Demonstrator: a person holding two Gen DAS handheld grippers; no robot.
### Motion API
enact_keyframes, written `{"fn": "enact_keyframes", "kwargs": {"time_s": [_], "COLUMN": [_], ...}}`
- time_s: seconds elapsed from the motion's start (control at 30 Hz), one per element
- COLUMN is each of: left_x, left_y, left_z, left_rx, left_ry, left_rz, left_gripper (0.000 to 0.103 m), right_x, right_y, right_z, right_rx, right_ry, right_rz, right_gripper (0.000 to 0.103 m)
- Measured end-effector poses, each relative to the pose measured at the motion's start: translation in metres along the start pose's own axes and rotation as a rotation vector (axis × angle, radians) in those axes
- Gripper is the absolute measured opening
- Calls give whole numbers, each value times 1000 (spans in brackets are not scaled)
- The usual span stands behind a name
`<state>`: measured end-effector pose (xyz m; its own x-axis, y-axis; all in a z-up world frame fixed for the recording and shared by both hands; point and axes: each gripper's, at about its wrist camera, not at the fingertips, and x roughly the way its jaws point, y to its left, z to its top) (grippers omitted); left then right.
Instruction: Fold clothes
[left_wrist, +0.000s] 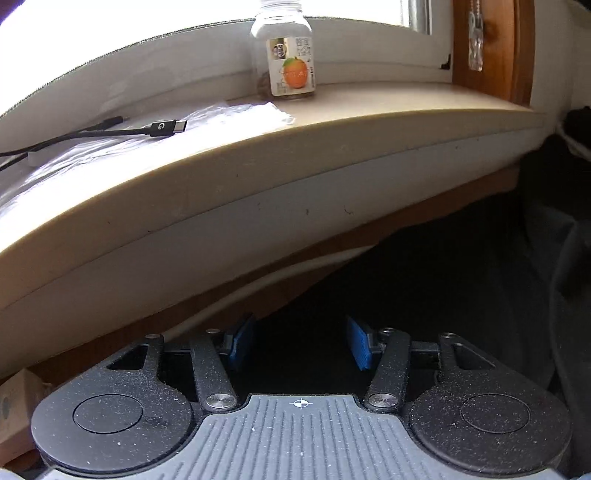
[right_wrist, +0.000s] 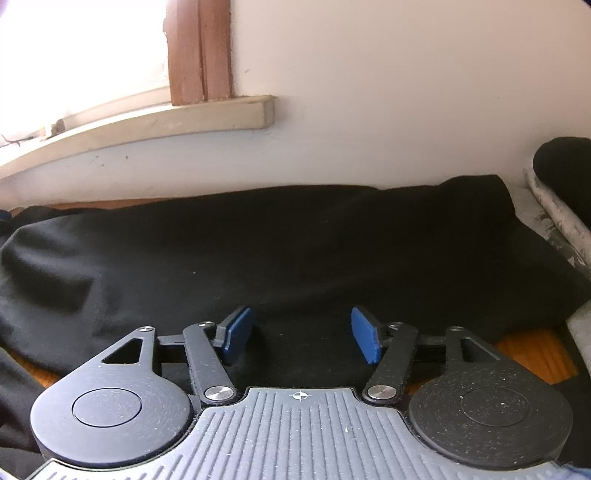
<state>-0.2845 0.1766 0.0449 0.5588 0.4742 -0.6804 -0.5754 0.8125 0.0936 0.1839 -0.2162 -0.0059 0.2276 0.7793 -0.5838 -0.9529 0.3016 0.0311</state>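
I had both tools, left tool (left_wrist: 301, 341) and right tool (right_wrist: 301, 334), spread empty over the black garment (right_wrist: 280, 240); next, pinch an edge to fold.

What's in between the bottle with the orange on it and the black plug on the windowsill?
Crinkly clear plastic wrap lies on the windowsill between the bottle and the black plug. The left wrist view shows it.

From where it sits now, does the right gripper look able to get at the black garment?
Probably yes: the right gripper is open directly over the black garment, with nothing between its pads and the cloth.
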Motion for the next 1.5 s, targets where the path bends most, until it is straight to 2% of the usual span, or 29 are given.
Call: {"fn": "enact_keyframes", "kwargs": {"time_s": [0.03,0.07,0.1,0.13,0.23,0.33,0.37,0.47,0.53,0.6,0.67,0.73,0.8,0.87,0.9,1.03,1.17,1.27,1.37,1.5], "left_x": [-1,-2,-4,-6,-20,-42,-42,-40,-40,-47,-56,-64,-69,-75,-79,-102,-132,-149,-148,-140], "left_y": [0,-1,-2,-4,-4,10,14,13,11,3,-9,-26,-44,-56,-59,-35,23,60,87,100], "left_z": [-1,-1,-2,-3,0,6,7,5,0,-2,-5,-6,-7,-11,-15,-42,-73,-91,-108,-125], "left_rx": [4,8,22,38,25,-56,-66,-62,-58,-75,-84,-75,-57,-35,-25,-63,-192,-253,-306,-345], "left_ry": [-4,-7,-12,-13,-64,-161,-153,-116,-112,-147,-176,-184,-176,-164,-163,-166,-152,-108,-37,14], "left_rz": [-13,-27,-26,-15,48,190,191,207,223,200,162,106,64,57,65,144,262,343,400,409], "left_gripper": [47,39,18,3,0,0,0,1,11,29,42,46,58,59,59,63,64,70,70,70], "right_x": [-1,-1,-1,-1,-2,-2,-2,-1,-1,-1,-1,-1,0,0,0,-1,-1,-2,-2,-3], "right_y": [0,1,2,2,3,4,4,5,5,6,6,7,8,8,8,9,10,10,10,10], "right_z": [0,0,0,0,1,0,0,0,0,0,-1,-1,-1,-1,-1,0,0,0,0,1], "right_rx": [2,2,2,2,2,1,0,-4,-3,-3,-4,-3,-4,-4,-4,-3,1,2,2,0], "right_ry": [0,0,0,0,1,1,1,2,2,2,2,2,3,4,4,5,4,4,4,6], "right_rz": [0,0,0,0,0,5,6,5,6,7,5,5,5,4,5,6,11,10,7,3], "right_gripper": [61,61,61,61,61,62,62,62,62,62,62,63,64,67,67,67,68,69,69,70]}}
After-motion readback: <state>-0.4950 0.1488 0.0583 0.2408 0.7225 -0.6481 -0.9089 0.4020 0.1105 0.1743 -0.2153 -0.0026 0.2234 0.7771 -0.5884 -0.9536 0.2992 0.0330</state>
